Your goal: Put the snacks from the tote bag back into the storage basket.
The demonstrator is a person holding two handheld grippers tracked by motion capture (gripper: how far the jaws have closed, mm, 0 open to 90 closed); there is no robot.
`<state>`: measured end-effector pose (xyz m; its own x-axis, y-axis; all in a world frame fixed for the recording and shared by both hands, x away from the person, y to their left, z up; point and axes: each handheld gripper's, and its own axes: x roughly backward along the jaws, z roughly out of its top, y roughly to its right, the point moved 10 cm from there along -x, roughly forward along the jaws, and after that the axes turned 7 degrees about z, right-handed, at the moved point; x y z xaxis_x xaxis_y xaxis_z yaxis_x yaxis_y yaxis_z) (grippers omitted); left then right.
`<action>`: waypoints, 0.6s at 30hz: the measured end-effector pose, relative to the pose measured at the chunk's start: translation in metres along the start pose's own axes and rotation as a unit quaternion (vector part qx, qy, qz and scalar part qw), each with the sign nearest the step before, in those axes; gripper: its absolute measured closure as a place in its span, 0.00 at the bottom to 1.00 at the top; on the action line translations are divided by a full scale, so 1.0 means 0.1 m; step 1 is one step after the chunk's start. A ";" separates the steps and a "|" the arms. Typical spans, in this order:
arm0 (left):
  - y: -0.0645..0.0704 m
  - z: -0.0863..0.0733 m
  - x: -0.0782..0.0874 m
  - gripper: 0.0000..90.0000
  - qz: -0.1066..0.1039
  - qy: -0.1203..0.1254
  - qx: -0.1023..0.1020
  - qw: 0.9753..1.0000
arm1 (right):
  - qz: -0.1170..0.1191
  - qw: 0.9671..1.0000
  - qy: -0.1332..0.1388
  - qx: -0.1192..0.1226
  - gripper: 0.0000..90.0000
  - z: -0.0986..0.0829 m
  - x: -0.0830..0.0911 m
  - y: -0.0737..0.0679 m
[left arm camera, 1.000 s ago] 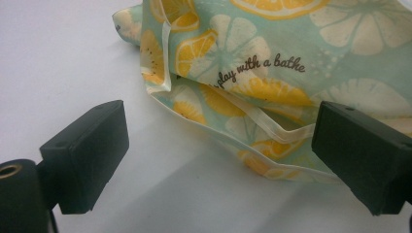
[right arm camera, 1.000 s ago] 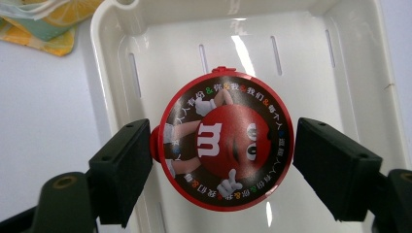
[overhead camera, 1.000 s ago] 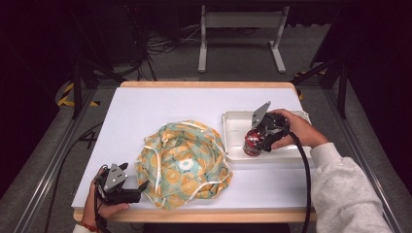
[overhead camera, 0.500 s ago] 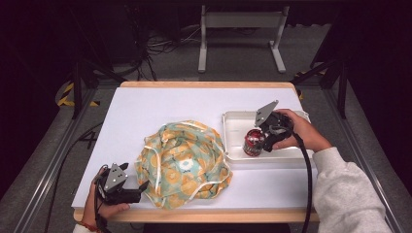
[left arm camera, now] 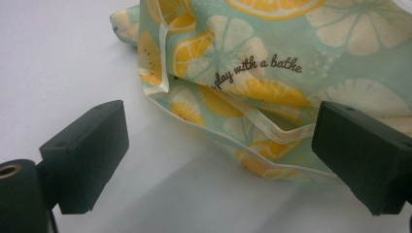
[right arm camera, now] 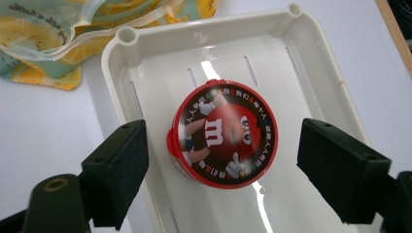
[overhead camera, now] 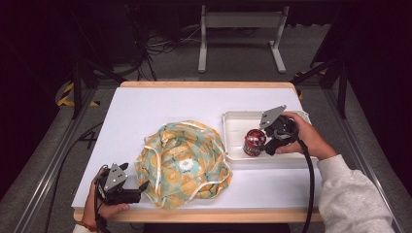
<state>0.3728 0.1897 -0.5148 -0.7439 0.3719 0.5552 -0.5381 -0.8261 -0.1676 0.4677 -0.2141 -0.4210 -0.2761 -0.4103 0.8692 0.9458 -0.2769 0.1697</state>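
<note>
A crumpled mint cloth bag [overhead camera: 182, 162] printed with lemon slices lies at the table's front middle. My left gripper [overhead camera: 138, 188] rests on the table at the bag's front left edge. In the left gripper view it [left arm camera: 218, 150] stands open, with the bag's hem [left arm camera: 272, 141] lying between and just beyond the jaws. A red M&M's can [overhead camera: 253, 141] stands upright in the white tray [overhead camera: 272, 162] at the right. My right gripper [overhead camera: 266, 143] is beside the can. Seen from above, it [right arm camera: 226, 155] is open, one jaw on each side of the can's lid [right arm camera: 223, 133], apart from it.
The table has a white cover [overhead camera: 194, 104] with a wooden edge at front and back. A corner of the bag [right arm camera: 43, 43] lies close to the tray's rim [right arm camera: 204, 29]. Behind the table, a metal stand and cables sit on the dark floor.
My right hand and gripper have shifted slightly to the right beside the can. The can stays in the tray. The left gripper and the bag have not moved.
</note>
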 end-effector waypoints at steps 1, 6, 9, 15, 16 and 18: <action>0.00 0.00 0.00 0.08 0.000 0.000 0.000 1.000 | 0.000 1.000 0.004 -0.004 0.21 -0.01 0.00 0.00; 0.00 0.00 0.00 0.08 0.001 -0.001 -0.002 1.000 | -0.011 1.000 0.016 -0.015 0.18 -0.08 0.05 -0.02; 0.00 0.00 0.00 0.08 0.001 -0.001 -0.002 1.000 | -0.009 1.000 0.022 -0.019 0.17 -0.12 0.08 -0.04; 0.00 0.00 0.00 0.08 0.001 0.000 -0.002 1.000 | -0.019 0.999 0.026 -0.030 0.16 -0.24 0.09 -0.08; 0.00 0.00 0.00 0.08 0.001 0.000 -0.002 1.000 | -0.019 0.999 0.026 -0.030 0.16 -0.24 0.09 -0.08; 0.00 0.00 0.00 0.08 0.001 -0.001 -0.002 1.000 | -0.023 0.999 0.025 -0.036 0.17 -0.29 0.08 -0.08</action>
<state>0.3732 0.1895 -0.5148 -0.7448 0.3691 0.5559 -0.5378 -0.8253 -0.1726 0.4526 -0.2402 -0.4284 -0.3287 -0.4382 0.8366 0.9179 -0.3566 0.1739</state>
